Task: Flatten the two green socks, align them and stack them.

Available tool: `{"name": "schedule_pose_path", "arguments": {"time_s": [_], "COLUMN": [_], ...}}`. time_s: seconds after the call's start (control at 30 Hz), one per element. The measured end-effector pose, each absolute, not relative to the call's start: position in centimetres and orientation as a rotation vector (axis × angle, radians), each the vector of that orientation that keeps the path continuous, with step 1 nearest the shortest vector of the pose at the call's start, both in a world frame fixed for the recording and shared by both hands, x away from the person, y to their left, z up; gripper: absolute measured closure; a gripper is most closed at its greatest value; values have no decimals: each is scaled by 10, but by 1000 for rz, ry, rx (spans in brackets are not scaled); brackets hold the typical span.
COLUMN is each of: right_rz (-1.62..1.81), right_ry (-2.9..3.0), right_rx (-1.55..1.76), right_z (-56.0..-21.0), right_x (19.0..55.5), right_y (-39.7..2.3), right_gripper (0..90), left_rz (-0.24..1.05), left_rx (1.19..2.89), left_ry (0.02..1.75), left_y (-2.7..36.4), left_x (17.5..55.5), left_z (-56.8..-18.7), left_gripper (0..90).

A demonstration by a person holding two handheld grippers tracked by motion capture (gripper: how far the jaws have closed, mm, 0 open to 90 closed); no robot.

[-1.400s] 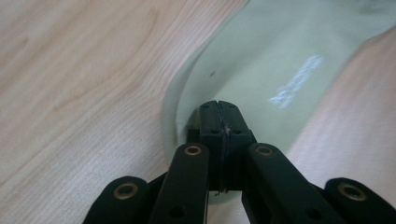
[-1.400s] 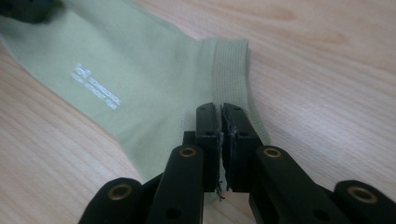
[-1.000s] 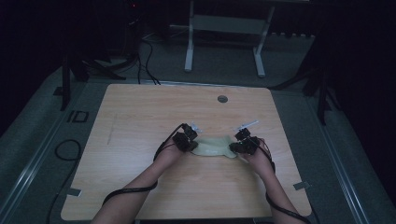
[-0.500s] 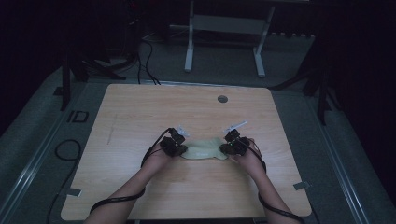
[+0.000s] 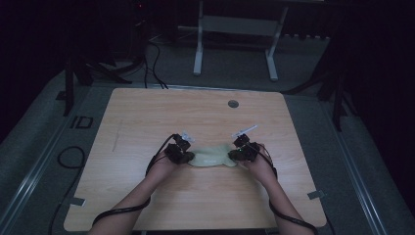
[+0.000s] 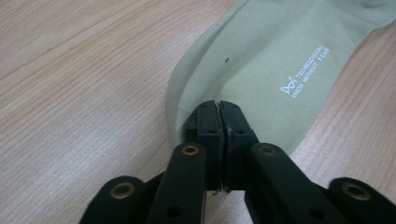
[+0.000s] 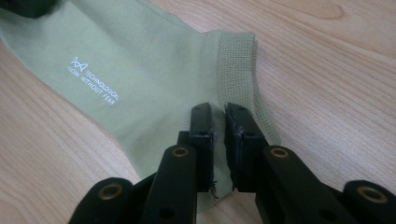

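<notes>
Left gripper, jaws just opening yet nearly closed on the green sock; right gripper slightly parted over its cuff; sock's far end cut off.

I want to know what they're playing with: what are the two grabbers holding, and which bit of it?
A pale green sock. The left gripper pinches its toe end; the right gripper sits at the ribbed cuff end, jaws slightly parted, so its hold is unclear.
</notes>
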State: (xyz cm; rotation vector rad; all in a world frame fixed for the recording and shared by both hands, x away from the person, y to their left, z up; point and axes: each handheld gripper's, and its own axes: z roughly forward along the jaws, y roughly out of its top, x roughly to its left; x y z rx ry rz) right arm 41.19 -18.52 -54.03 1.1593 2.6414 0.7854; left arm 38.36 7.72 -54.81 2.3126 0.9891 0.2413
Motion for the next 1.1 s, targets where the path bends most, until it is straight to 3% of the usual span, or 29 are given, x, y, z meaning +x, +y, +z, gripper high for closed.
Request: {"name": "schedule_pose_path", "arguments": {"time_s": [0.13, 0.4, 0.53, 0.63, 0.7, 0.8, 1.1], "right_rz": [817, 927, 917, 944, 957, 972, 931], "right_ry": [2626, 2569, 2551, 2529, 2536, 2538, 2533], "right_rx": [1143, 1105, 1109, 1109, 1084, 1081, 1056], "right_z": [-532, -518, -515, -512, -511, -511, -521], "right_x": [408, 400, 397, 393, 390, 387, 379], "right_y": [-186, -197, -200, -205, -208, -213, -227], "right_gripper": [729, 423, 351, 215, 185, 179, 143], "left_rz": [242, 288, 292, 316, 317, 318, 391], "left_rx": [2302, 2278, 2264, 2257, 2233, 2234, 2183], "left_ry": [953, 935, 924, 916, 921, 922, 954], "left_y": [74, 67, 67, 69, 71, 74, 98], "left_x": [380, 369, 366, 363, 360, 356, 343], "left_z": [-541, -527, -526, -526, -525, -525, -531], "left_gripper": [679, 267, 186, 141, 119, 21, 16]}}
